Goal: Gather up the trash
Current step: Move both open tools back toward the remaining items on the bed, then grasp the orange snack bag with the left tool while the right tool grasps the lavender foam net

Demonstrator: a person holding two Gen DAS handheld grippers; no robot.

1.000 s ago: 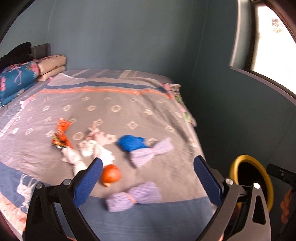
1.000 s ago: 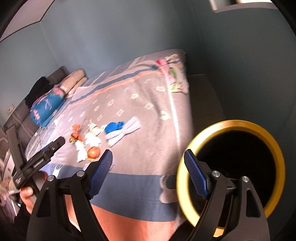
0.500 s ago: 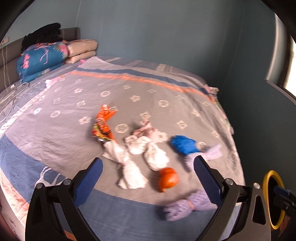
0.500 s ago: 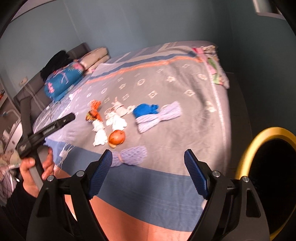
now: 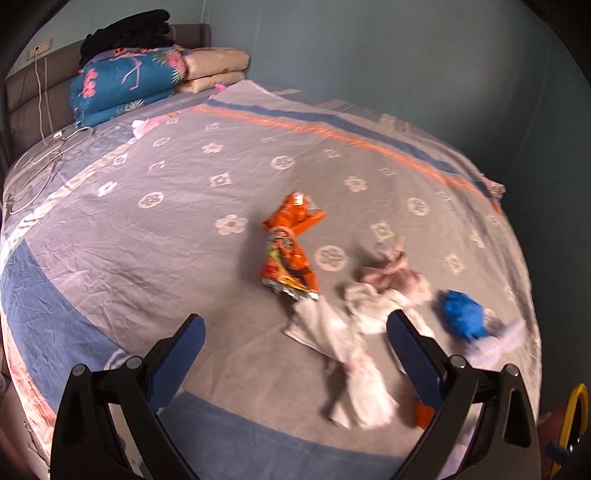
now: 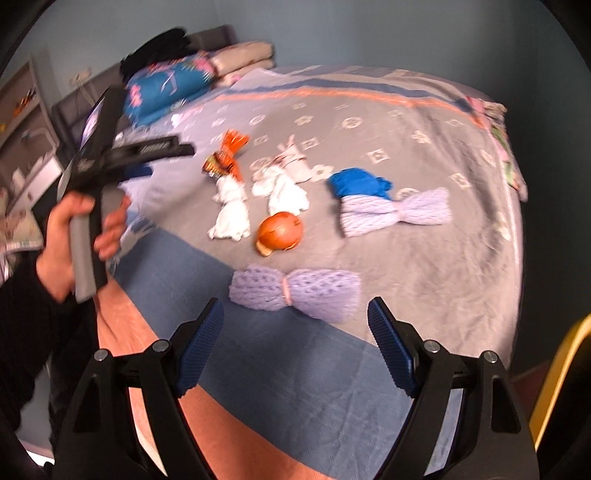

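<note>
- Across the bed (image 6: pixel 424 258) lie scattered wrappers: orange packet (image 5: pixel 290 245), white tissues (image 6: pixel 231 212), purple netting (image 6: pixel 295 291); trash awaiting pickup
- left gripper (image 5: pixel 293 343) spread, empty; right gripper (image 6: pixel 295 343) likewise, angled toward the netting, probably to grasp it

Each hand-held gripper (image 6: pixel 295 343) has black arms with silver screws and blue ribbed pads (image 6: pixel 388 347). The left hand-held gripper (image 5: pixel 295 350) looks the same. The person's left sleeve (image 6: pixel 22 332) is black.

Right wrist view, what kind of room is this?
Most likely a bedroom: a wide bed with a patterned cover, folded blankets stacked by a padded headboard, and shelves along the wall.
</note>
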